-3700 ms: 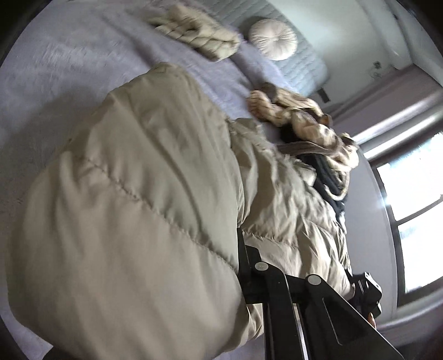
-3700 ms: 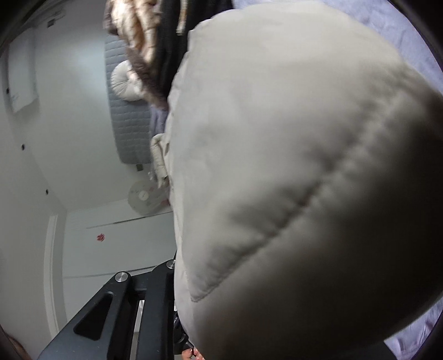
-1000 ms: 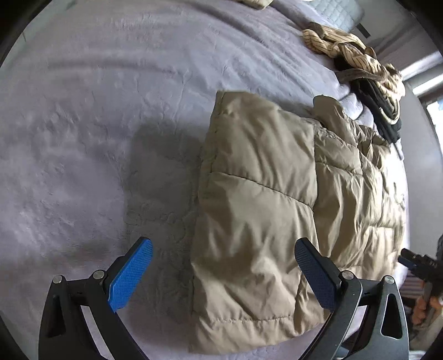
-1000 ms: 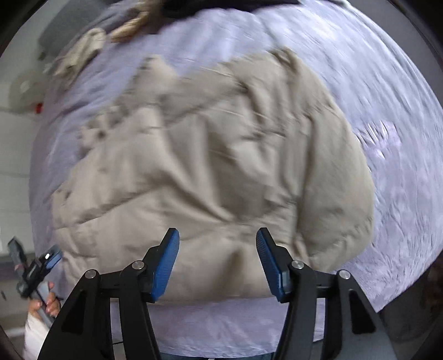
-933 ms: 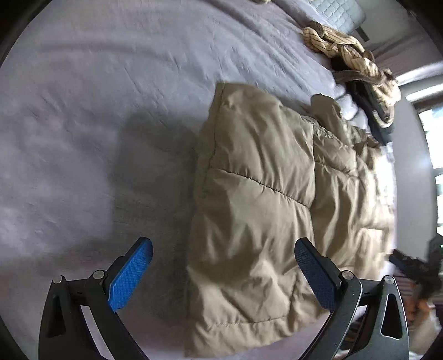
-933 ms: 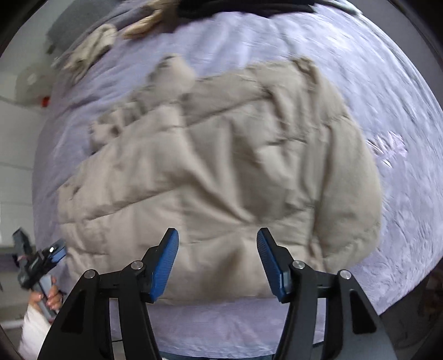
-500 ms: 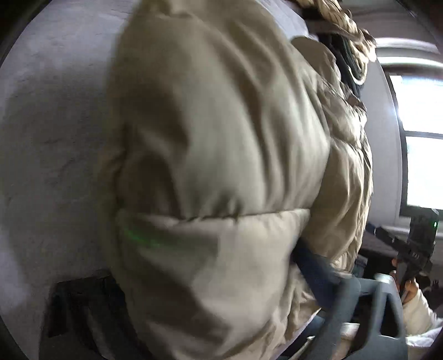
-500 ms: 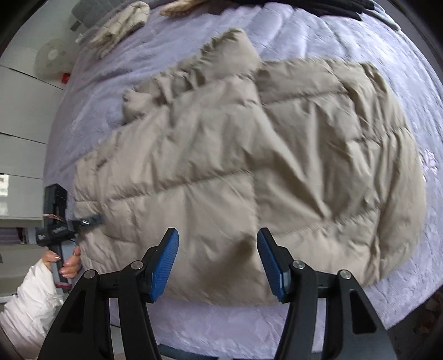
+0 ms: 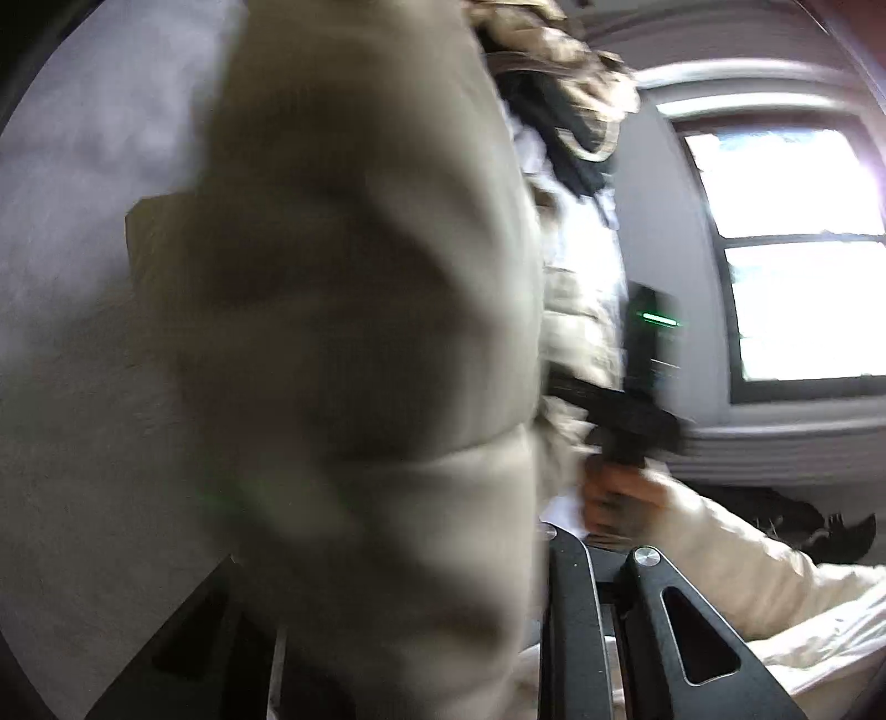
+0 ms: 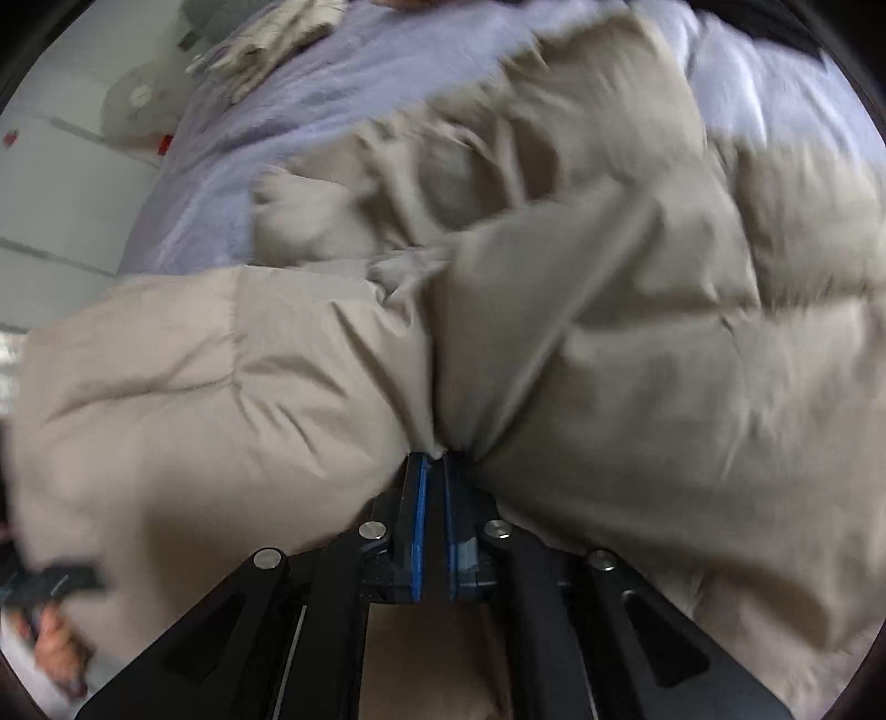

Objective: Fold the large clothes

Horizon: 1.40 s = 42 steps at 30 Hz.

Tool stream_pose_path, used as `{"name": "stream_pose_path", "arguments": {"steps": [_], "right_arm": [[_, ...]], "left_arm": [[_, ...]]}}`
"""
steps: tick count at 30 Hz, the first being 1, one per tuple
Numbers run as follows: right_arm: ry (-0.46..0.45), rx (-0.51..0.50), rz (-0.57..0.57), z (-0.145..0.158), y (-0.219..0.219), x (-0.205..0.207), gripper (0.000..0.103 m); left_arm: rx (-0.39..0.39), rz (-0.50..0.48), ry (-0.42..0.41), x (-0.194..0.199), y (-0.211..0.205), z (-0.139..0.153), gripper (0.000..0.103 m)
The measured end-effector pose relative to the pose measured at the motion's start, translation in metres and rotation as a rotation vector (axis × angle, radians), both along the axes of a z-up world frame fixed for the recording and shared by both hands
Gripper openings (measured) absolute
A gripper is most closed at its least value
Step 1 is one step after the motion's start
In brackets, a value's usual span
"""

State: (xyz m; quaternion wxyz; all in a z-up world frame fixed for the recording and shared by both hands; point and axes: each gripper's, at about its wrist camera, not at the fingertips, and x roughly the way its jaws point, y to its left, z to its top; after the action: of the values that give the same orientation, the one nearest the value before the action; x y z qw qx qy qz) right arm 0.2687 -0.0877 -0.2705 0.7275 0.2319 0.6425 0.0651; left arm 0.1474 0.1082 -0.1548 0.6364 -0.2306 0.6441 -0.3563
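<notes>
Lilac bedspread (image 10: 232,138) across the whole bed, wide and fuzzy. Beige puffer jacket (image 10: 609,332) spread over most of it, quilted, rumpled, one end bunched up close against the left lens (image 9: 343,332) and blurred. Bright window (image 9: 792,255) beyond the bed's far side in the left view, dark frame. Heap of tan and black clothes (image 9: 559,72) near the jacket's far end. Cream knitted piece (image 10: 266,39) at the bed's upper left corner in the right view, well apart from the jacket. White sleeve and a hand (image 9: 620,498) gripping the right tool's handle, seen from the left. Right tool (image 10: 434,459) pressed together, blue pads (image 10: 422,498) pinching a fold of the jacket at its near edge, fabric puckered into the nip. Left tool (image 9: 443,581) mostly buried under jacket, jaws closing with the fabric between them; pads hidden, only black frame showing at the bottom right. Small green light (image 9: 659,318) on a dark blurred device beside the jacket.
</notes>
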Motion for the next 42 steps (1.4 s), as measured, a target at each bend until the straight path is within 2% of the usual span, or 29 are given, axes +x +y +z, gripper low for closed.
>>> {"name": "stream_pose_path", "arguments": {"steps": [3,6,10,13,16,22,24,26,27,30,32,34,36,38,39,42], "right_arm": [[0.012,0.045,-0.042,-0.018,-0.009,-0.001,0.000],[0.003,0.079,-0.068,-0.025,-0.013,-0.004,0.000],[0.014,0.211,-0.137,-0.027,-0.034,-0.010,0.000],[0.022,0.276,-0.163,-0.017,-0.051,-0.020,0.000],[0.001,0.318,-0.175,0.005,-0.074,-0.045,0.000],[-0.048,0.298,-0.294,0.043,-0.140,-0.118,0.003],[-0.052,0.283,-0.337,0.048,-0.158,-0.137,0.003],[-0.056,0.259,-0.384,0.054,-0.181,-0.158,0.003],[-0.059,0.248,-0.398,0.056,-0.188,-0.166,0.003],[-0.063,0.221,-0.427,0.061,-0.204,-0.183,0.003],[-0.066,0.213,-0.437,0.065,-0.210,-0.191,0.003],[-0.078,0.200,-0.438,0.073,-0.215,-0.200,0.004],[-0.109,0.204,-0.427,0.083,-0.215,-0.202,0.014],[-0.167,0.216,-0.406,0.099,-0.213,-0.209,0.062],[-0.194,0.208,-0.392,0.108,-0.211,-0.209,0.066],[-0.248,0.219,-0.318,0.129,-0.202,-0.210,0.066]], "left_arm": [[-0.009,-0.040,-0.030,-0.005,-0.040,0.023,0.026],[0.021,-0.071,-0.046,-0.005,-0.088,0.038,0.026],[0.035,-0.056,-0.050,0.003,-0.128,0.052,0.026],[0.047,-0.047,-0.050,0.007,-0.151,0.065,0.026],[0.102,-0.060,-0.066,0.007,-0.173,0.073,0.026],[0.182,-0.161,-0.123,-0.001,-0.249,0.078,0.026],[0.186,-0.220,-0.132,-0.001,-0.283,0.069,0.033],[0.168,-0.250,-0.107,0.001,-0.311,0.056,0.043],[0.153,-0.265,-0.091,0.003,-0.324,0.048,0.052],[0.148,-0.269,-0.051,0.012,-0.361,0.026,0.060],[0.125,-0.267,-0.024,0.018,-0.377,0.015,0.075],[0.106,-0.254,0.007,0.023,-0.388,0.007,0.079],[0.122,-0.249,0.021,0.026,-0.393,0.004,0.079],[0.148,-0.247,0.018,0.029,-0.409,0.007,0.079],[0.160,-0.246,0.011,0.030,-0.414,0.009,0.079],[0.190,-0.264,-0.028,0.024,-0.415,0.024,0.079]]}}
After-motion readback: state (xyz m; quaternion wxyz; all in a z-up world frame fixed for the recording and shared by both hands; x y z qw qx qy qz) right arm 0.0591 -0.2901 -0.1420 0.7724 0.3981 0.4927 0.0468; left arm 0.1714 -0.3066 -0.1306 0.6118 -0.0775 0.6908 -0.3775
